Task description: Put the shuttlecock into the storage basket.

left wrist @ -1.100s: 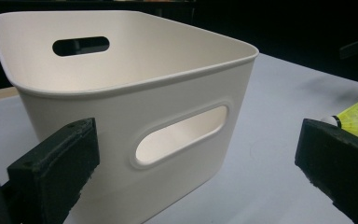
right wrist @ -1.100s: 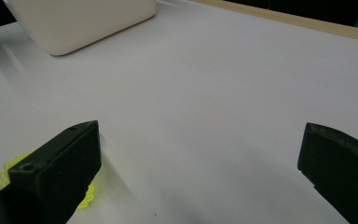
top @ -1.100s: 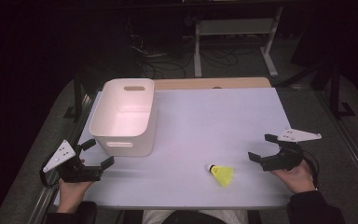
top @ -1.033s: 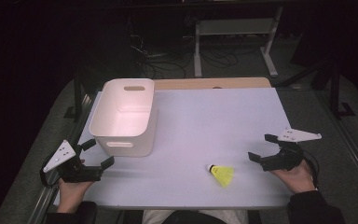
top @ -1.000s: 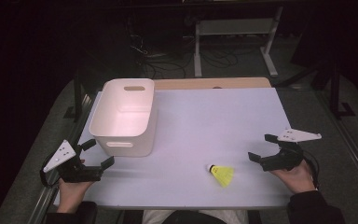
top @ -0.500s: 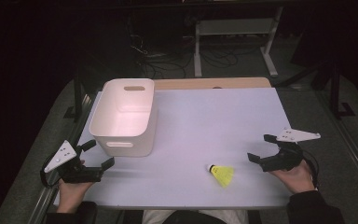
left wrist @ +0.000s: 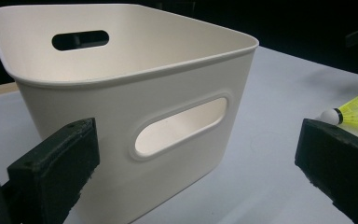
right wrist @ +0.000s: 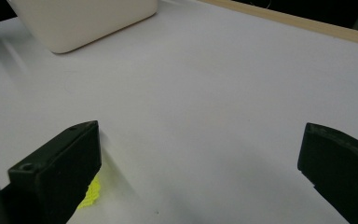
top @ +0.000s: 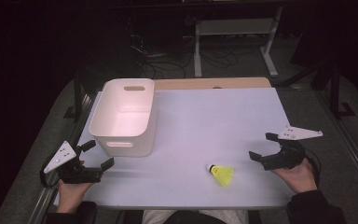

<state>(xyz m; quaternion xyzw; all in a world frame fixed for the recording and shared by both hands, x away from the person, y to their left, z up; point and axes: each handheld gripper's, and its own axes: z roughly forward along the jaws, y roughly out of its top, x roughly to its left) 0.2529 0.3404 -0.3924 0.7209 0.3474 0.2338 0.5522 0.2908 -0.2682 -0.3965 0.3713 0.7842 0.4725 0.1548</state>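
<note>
A white plastic bin (top: pixel 123 116) with slot handles stands on the left half of the white table (top: pixel 214 121); it looks empty. A yellow shuttlecock (top: pixel 222 174) lies near the front edge, right of centre. My left gripper (top: pixel 98 155) rests open at the front left corner, just in front of the bin (left wrist: pixel 135 88), jaws wide with nothing between them; the shuttlecock (left wrist: pixel 352 111) shows beyond its right jaw. My right gripper (top: pixel 263 147) sits open at the right edge, a short way right of the shuttlecock, whose yellow skirt (right wrist: pixel 91 195) peeks from behind its left jaw.
A wooden strip (top: pixel 212 83) runs along the table's far edge. Behind it, on the dark floor, are cables and a metal stand (top: pixel 233 42). Dark rails flank the table on both sides.
</note>
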